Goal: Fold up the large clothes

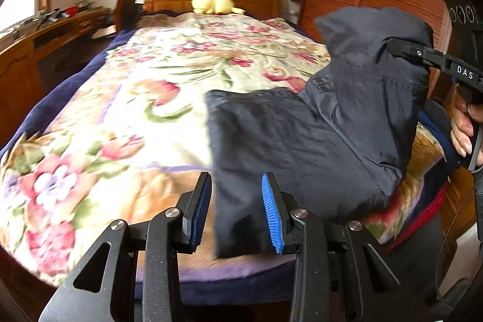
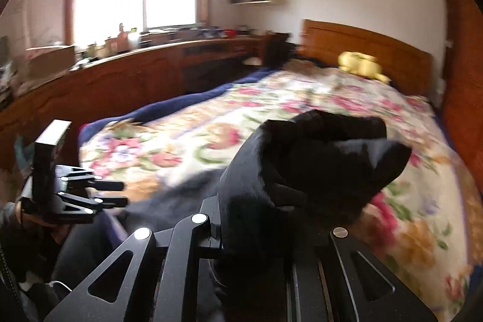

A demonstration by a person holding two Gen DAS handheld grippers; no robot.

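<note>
- Your right tool (image 2: 265,219) has its jaws pinched tight on a bunched corner of the dark garment (image 1: 302,141) and holds it up off the bed (image 1: 120,125); the rest trails down onto the floral quilt near the foot end.
- Your left tool (image 1: 238,210) stands partly open; the garment's near edge hangs between its pads (image 1: 271,213), but they do not look pressed on the cloth.
- With only one corner gripped, the garment could swing and twist, so the fold lands crooked.
- The pinched wad is thick and slippery-looking; a quick pull may drag it out of the right tool.
- If you close the left tool now, you may catch two layers, or the quilt beneath, and drag the bedding along.
- The lower hem sits close to the bed's edge and could slide off.
- Both views are blurred, so aim is uncertain.
</note>
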